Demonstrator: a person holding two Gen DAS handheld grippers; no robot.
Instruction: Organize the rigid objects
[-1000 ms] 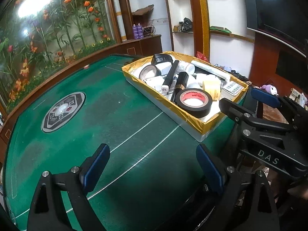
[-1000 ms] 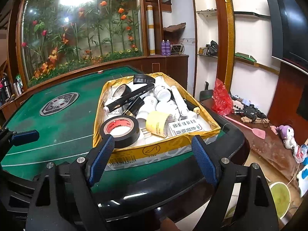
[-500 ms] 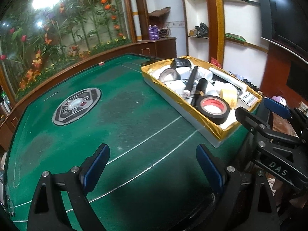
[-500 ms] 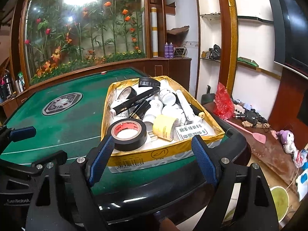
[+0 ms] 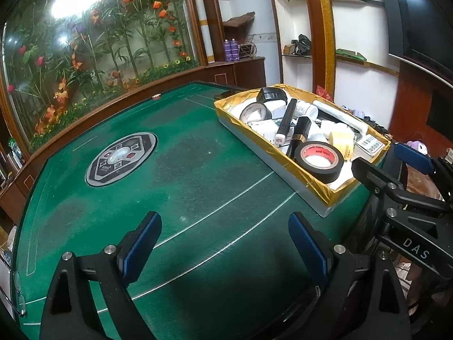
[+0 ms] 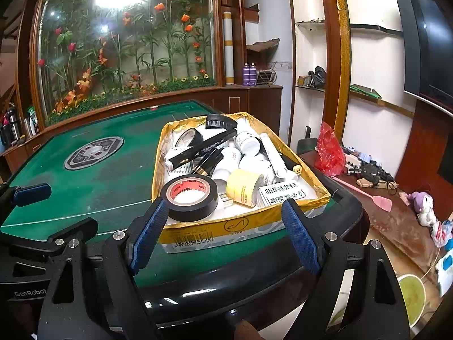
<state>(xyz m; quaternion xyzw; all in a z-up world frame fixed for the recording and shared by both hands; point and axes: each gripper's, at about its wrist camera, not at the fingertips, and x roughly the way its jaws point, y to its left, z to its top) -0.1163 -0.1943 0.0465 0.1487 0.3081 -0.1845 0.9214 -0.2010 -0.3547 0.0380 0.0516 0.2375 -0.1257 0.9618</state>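
A gold-lined cardboard box (image 6: 243, 222) sits on the right side of the green table (image 6: 93, 175); it also shows in the left wrist view (image 5: 283, 161). It holds a black tape roll with a red core (image 6: 189, 197) (image 5: 319, 158), a yellow tape roll (image 6: 245, 187) (image 5: 342, 140), white bottles (image 6: 248, 143), a long black tube (image 6: 203, 148) and a barcode label (image 6: 283, 192). My right gripper (image 6: 223, 236) is open and empty just before the box's near wall. My left gripper (image 5: 223, 248) is open and empty over bare felt, left of the box.
A round grey emblem (image 5: 121, 158) lies in the felt at mid-table. The table has a dark glossy rim (image 6: 254, 280). A glass flower display (image 5: 99, 45) stands behind. A red bag (image 6: 328, 150) and a pink swatter (image 6: 365, 192) lie on the side counter to the right.
Both grippers have risen and pulled back a little, so the box and table appear smaller and farther. Both stay open and empty. The box's contents have not moved.
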